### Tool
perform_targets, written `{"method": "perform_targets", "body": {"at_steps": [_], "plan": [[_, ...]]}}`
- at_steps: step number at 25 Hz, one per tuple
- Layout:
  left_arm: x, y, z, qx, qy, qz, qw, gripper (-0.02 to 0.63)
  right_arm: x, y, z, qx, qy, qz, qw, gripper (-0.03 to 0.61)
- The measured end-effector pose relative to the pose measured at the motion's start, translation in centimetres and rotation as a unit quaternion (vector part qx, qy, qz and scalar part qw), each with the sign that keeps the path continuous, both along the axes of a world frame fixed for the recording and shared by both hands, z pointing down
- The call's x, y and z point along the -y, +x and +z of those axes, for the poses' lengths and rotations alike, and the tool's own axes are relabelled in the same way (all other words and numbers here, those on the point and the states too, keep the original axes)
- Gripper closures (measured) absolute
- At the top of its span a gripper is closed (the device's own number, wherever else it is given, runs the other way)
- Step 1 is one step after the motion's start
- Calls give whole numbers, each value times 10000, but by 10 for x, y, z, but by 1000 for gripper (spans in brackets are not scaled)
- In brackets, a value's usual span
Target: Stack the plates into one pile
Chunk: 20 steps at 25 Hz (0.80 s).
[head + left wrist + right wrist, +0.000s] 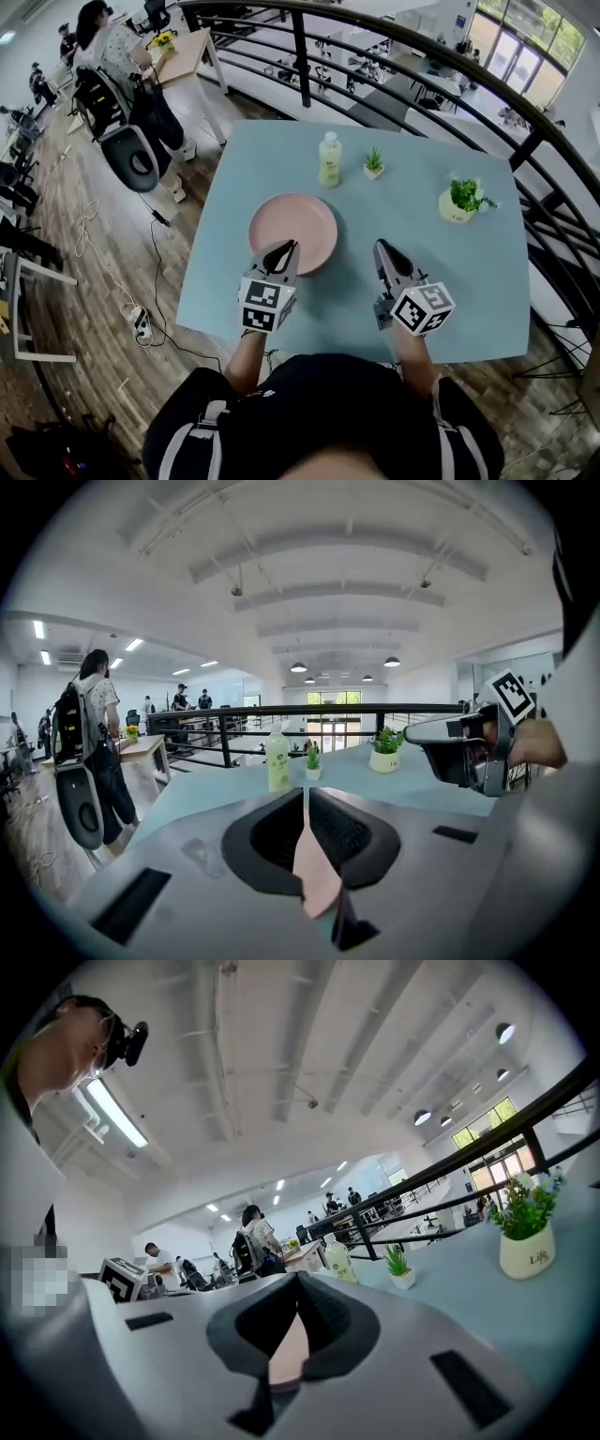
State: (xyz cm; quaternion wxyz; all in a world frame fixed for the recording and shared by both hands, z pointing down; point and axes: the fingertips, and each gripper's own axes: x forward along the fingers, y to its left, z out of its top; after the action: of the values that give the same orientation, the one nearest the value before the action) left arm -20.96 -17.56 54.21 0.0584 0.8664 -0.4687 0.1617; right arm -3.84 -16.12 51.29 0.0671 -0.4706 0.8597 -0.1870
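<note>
Tip of the grey left gripper (285, 247) sits over the near rim of the round pink plate (292, 225). Single or a pile, can't tell. Grey right gripper (298, 1279) jaw gap shows a pink sliver (288, 1354), can't identify. Label on the pale green plastic bottle (329, 161) too small to read.

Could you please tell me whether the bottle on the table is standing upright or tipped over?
Upright: the bottle stands on its base, cap on top.

plate (292, 230) smooth, matt pink; table (450, 281) matt, smooth; floor (103, 281) wood planks.
</note>
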Motion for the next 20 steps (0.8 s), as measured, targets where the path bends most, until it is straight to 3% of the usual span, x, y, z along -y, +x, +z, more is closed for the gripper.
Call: {"method": "perform_targets", "body": {"at_steps": [9, 20], "plan": [[-7, 7, -3, -381, -105, 87, 9992, 584, -8, 0, 0, -92, -17, -138, 9999, 575], [-9, 9, 9, -327, -292, 63, 9990, 584, -10, -2, 5, -31, -101, -218, 9997, 575]]}}
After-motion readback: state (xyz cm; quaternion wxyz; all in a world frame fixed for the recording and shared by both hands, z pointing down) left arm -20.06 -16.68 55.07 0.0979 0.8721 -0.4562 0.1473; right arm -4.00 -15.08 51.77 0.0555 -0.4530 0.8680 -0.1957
